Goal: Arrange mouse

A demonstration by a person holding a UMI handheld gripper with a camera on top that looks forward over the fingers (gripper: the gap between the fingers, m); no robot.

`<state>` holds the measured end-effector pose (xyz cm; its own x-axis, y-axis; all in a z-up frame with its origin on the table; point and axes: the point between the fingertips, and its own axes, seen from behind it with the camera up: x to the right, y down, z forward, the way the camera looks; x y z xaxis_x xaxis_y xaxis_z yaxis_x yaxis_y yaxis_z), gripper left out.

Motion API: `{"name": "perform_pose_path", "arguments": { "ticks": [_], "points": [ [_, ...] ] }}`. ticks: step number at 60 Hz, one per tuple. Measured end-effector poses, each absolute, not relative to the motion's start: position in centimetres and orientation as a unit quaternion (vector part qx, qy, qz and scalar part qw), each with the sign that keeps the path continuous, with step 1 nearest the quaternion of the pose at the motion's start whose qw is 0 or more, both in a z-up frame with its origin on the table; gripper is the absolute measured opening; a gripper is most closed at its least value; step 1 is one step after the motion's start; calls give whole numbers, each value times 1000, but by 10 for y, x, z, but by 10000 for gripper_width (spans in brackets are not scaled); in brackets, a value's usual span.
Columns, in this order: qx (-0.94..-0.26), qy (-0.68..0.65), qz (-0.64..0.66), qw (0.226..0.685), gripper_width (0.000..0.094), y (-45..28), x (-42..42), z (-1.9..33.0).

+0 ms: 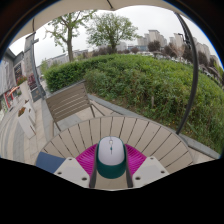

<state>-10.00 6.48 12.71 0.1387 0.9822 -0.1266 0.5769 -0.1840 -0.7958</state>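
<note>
While over slatted table, jaws closed on white-green mouse

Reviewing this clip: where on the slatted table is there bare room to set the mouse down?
The mouse sits between the gripper fingers, so that spot is crowded. Bare slats of the round table lie just beyond the mouse, out to its far rim. A dark blue item occupies the near-left edge.

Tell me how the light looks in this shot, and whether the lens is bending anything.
Gripper view: soft, even daylight under a pale overcast sky, no hard shadows or glare; strong fisheye distortion curves the slatted wooden table and the hedge behind it; the white and green mouse stands between the gripper fingers and looks sharp, its top bright but not blown out.
</note>
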Motion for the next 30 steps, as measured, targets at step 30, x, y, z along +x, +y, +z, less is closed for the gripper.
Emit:
{"name": "perform_pose_path", "arguments": {
  "ticks": [30],
  "points": [
    [-684,-606,312,262,423,-216,-72,5]
  ]
}}
